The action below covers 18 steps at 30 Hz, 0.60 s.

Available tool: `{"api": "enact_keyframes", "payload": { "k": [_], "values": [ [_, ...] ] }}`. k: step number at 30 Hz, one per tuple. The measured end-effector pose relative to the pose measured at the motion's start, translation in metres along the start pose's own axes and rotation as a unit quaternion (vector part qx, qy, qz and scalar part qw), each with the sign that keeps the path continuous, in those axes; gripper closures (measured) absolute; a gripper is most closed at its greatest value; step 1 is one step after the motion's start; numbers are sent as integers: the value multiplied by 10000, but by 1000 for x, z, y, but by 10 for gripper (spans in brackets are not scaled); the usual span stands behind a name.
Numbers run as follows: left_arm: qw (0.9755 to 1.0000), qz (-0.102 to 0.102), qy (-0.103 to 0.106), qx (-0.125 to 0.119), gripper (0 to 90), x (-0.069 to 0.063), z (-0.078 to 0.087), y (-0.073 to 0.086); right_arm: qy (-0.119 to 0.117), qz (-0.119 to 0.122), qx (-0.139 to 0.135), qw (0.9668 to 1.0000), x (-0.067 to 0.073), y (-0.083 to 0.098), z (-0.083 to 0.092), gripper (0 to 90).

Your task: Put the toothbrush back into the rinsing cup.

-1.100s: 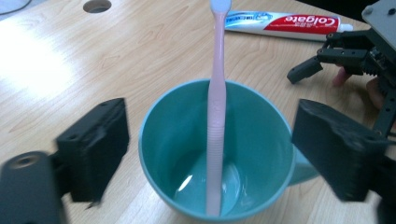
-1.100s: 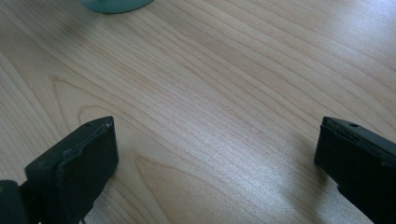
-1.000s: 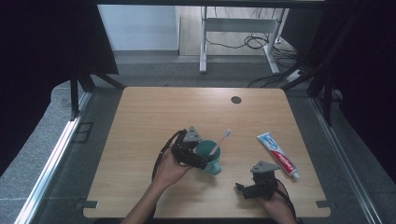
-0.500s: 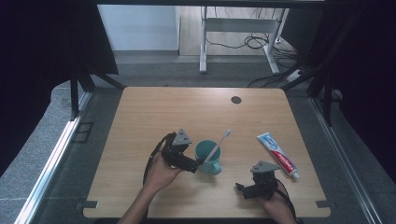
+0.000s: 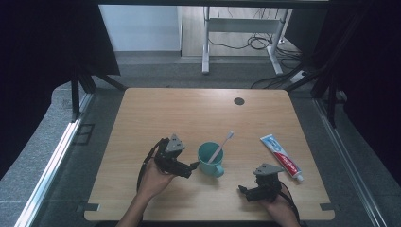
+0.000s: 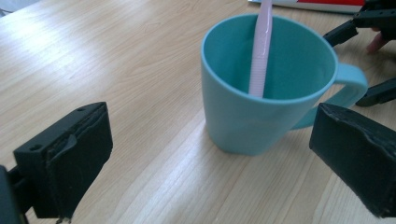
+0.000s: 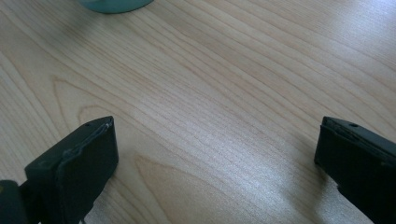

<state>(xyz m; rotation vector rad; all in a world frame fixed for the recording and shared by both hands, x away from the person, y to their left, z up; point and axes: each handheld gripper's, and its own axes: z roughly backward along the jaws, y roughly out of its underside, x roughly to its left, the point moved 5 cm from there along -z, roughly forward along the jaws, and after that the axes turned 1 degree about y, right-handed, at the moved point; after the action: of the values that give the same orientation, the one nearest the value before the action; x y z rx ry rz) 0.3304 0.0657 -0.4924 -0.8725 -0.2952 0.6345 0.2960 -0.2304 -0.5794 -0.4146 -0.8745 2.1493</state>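
High view, lower centre: left tongs wide, empty, beside the mug holding a toothbrush. Right tongs wide, idle. Step judged: mug released; next move likely calls for fetching the toothpaste.

Toothbrush: the left gripper view's top edge cuts off its upper end; its foot is hidden inside the mug.
Mug in the right gripper view: a sliver of teal base, cropped at the top edge.
Toothpaste tube: its lettering is too small to read; in the left gripper view, probably the strip at the top edge.
Person's forearms: cut off by the high view's bottom edge.
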Motion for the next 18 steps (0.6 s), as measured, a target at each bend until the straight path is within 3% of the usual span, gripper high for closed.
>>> {"api": "enact_keyframes", "payload": {
  "k": [18],
  "values": [
    [9997, 97, -221, 100, 0, 7, 5, 32, 1, 8, 3, 10000, 0, 0, 0, 0]
  ]
}}
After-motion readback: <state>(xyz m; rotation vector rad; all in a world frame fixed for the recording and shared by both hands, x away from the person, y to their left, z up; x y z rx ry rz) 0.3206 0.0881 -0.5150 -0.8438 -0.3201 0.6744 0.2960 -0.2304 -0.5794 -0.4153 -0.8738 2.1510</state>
